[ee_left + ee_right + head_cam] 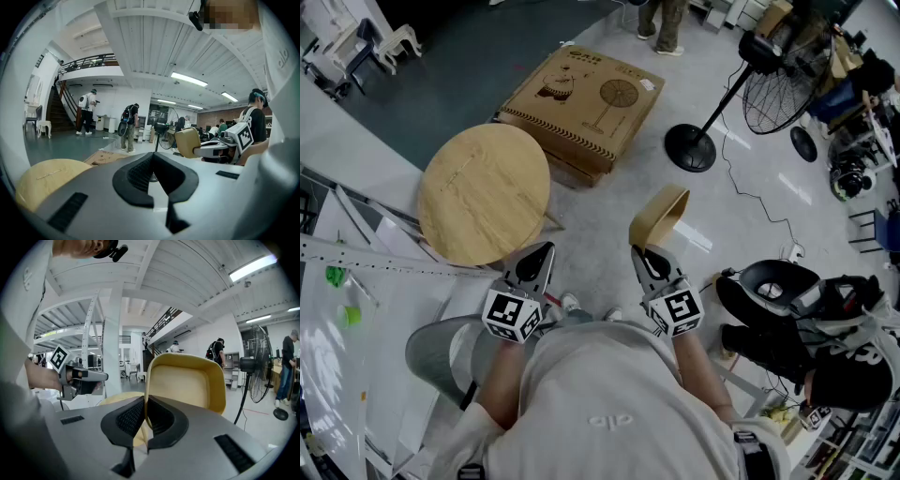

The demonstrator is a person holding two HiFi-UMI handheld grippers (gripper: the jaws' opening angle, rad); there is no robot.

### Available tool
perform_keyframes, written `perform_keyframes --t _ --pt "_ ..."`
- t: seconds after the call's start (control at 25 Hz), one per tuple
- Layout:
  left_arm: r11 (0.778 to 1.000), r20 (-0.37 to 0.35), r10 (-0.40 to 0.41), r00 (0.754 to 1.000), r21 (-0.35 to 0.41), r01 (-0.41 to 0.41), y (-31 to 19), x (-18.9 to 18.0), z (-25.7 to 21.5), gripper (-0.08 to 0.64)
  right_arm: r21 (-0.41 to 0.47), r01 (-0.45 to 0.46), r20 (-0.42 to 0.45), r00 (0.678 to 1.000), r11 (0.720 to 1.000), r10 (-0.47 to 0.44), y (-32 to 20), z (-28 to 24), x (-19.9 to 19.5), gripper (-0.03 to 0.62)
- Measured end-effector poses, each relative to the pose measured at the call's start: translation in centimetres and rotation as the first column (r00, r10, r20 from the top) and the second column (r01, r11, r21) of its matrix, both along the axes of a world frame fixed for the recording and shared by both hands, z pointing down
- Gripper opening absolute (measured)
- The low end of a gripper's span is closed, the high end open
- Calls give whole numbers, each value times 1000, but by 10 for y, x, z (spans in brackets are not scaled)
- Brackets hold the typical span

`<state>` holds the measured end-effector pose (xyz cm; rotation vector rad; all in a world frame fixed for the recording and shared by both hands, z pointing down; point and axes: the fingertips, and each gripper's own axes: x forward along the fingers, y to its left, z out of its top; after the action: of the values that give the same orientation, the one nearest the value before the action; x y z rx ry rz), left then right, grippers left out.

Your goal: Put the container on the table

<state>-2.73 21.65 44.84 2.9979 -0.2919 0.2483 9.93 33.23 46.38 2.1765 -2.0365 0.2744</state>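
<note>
Right of the round wooden worktop, right gripper jaws clamp the tan container wall; left gripper jaws together, empty. Best carried across level, lowered gently.

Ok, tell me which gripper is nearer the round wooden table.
Left. The left gripper sits just off the round wooden table's near edge, shut and empty. The right gripper is farther to the side, shut on the yellow container's rim.
</note>
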Motion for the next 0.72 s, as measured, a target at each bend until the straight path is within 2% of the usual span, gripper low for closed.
perform_keyframes --t 0.16,0.52,0.72 --pt "1000 -10 1 1000 -20 -1 -20 -8 0 17 11 -23 66 998 1000 22 -20 0 -5 32" --pt "999 -28 6 1000 -49 -7 -86 -34 14 17 14 -58 37 998 998 57 -86 -2 -18 32" --pt "998 -14 -27 1000 -62 26 -127 -32 31 17 -6 -63 34 997 998 63 -126 10 -6 34"
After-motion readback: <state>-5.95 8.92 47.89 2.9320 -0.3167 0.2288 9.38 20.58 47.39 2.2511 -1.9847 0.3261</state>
